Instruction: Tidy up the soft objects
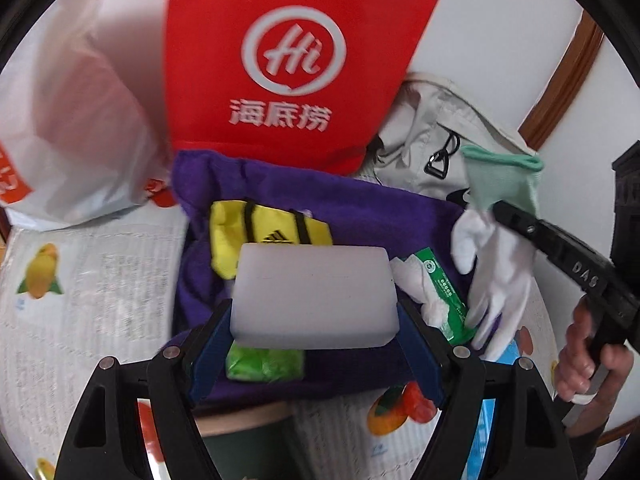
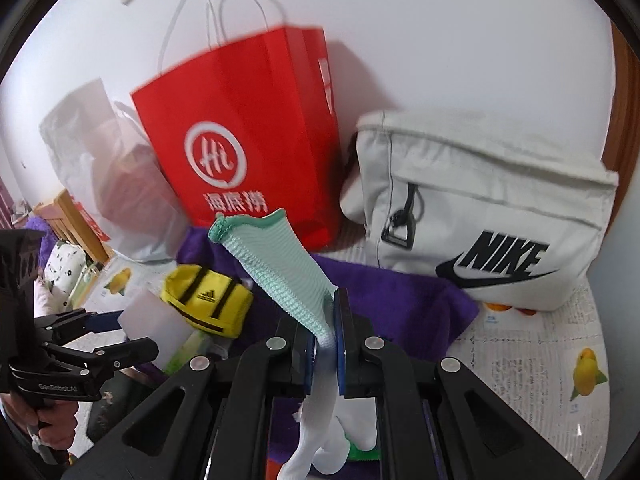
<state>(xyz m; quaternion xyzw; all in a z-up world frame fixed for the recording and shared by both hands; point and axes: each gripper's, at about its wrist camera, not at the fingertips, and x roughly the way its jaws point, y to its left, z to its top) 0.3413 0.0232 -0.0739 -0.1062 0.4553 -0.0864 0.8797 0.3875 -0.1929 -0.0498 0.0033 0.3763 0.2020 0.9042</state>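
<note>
In the left wrist view, a pale, translucent white foam block (image 1: 314,294) is clamped between the widely spread fingers of the left gripper (image 1: 316,320), above the purple towel (image 1: 360,208); it is best squeezed only lightly and carried level, since it looks soft and smooth. In the right wrist view, a knitted glove (image 2: 280,268) with a mint cuff is pinched at its middle between the nearly closed fingers of the right gripper (image 2: 326,344), cuff ahead of the fingers, white fingers dangling behind; it is best lifted clear of the yellow mini bag (image 2: 208,300).

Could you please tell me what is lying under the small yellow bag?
The small yellow bag lies on a purple cloth spread over the printed table cover. What the cloth covers underneath cannot be seen.
</note>
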